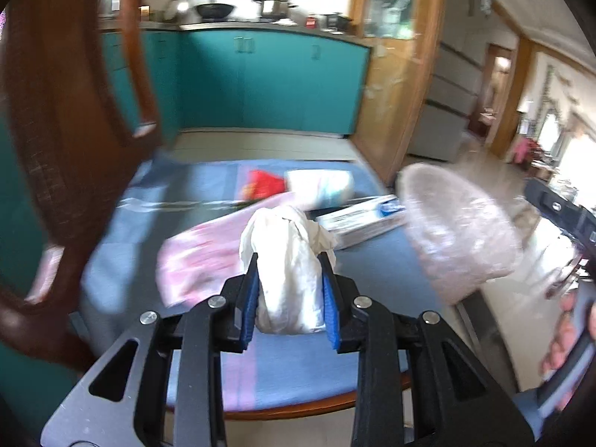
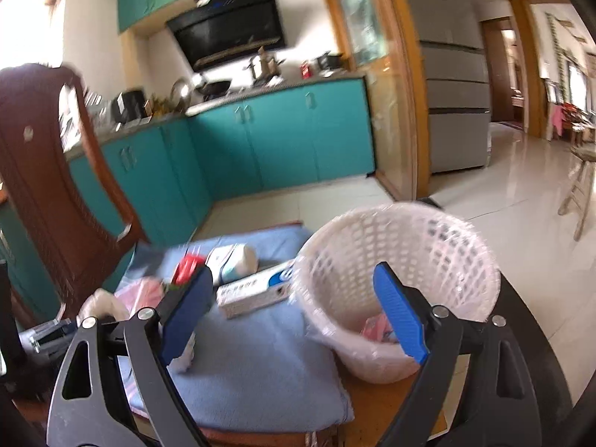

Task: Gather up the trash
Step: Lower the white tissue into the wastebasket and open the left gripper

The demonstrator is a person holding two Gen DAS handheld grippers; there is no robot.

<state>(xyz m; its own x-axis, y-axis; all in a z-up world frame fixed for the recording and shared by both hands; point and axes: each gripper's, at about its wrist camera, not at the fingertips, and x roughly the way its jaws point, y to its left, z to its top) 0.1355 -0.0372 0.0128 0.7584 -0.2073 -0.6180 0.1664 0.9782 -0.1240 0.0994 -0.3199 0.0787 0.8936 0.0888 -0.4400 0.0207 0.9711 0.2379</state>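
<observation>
My left gripper [image 1: 288,257] is shut on a crumpled white tissue wad [image 1: 290,279], held just above a blue seat cushion [image 1: 123,223]. Beyond it on the cushion lie a pink plastic bag [image 1: 193,257], a red wrapper [image 1: 264,182], a white soft packet [image 1: 320,184] and a white-and-blue box [image 1: 365,219]. A white lattice trash basket [image 2: 428,246] with a clear liner stands tilted at the cushion's right edge, pink scraps inside. My right gripper [image 2: 292,270] is open wide. Its right finger [image 2: 400,313] overlaps the basket's mouth, and its left finger stays outside, over the cushion [image 2: 253,365].
A dark wooden chair back [image 1: 56,111] rises at the left. Teal kitchen cabinets [image 2: 279,138] stand behind, a grey fridge [image 2: 454,85] and glossy floor tiles [image 2: 521,205] to the right. A hand [image 1: 566,335] shows at the lower right of the left wrist view.
</observation>
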